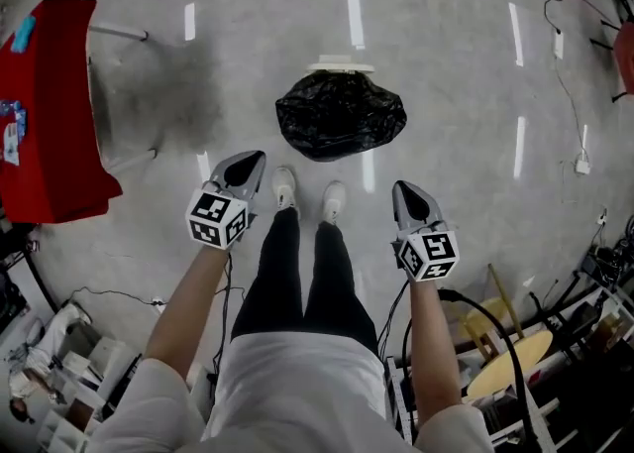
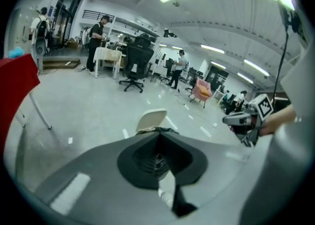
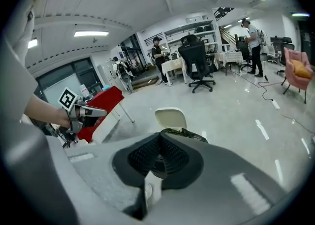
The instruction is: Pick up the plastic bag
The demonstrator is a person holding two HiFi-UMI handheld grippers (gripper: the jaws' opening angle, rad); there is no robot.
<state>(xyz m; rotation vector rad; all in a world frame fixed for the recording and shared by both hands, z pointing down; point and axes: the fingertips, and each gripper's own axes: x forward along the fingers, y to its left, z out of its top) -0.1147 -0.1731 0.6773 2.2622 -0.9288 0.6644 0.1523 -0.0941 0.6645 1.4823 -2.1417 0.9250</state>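
So the black plastic bag (image 1: 340,114) is lying slumped on the open floor (image 1: 466,84), just ahead of the person's shoes (image 1: 284,186) and well away from the red-covered table (image 1: 50,114) by the floor's left edge. Its far side is touching or overlapping a cream disc (image 1: 342,66).

The left gripper (image 1: 256,157) and right gripper (image 1: 399,186) are both hanging above the floor, short of the bag, one to each side of the shoes. Both have their jaws pinched fully together, with nothing in them.

What I'm worrying about:
- Going down with the jaws closed like that is just going to poke the bag, not catch it.
- The film is looking thin and slippery, so a shallow pinch is probably pulling loose.
- Grabbing near the far side is risking the disc too.

The bag is spreading wider than deep, with its long axis running left to right across the person's front. I can't make out a knot or mouth, so I'm not calling which way it's pointing.
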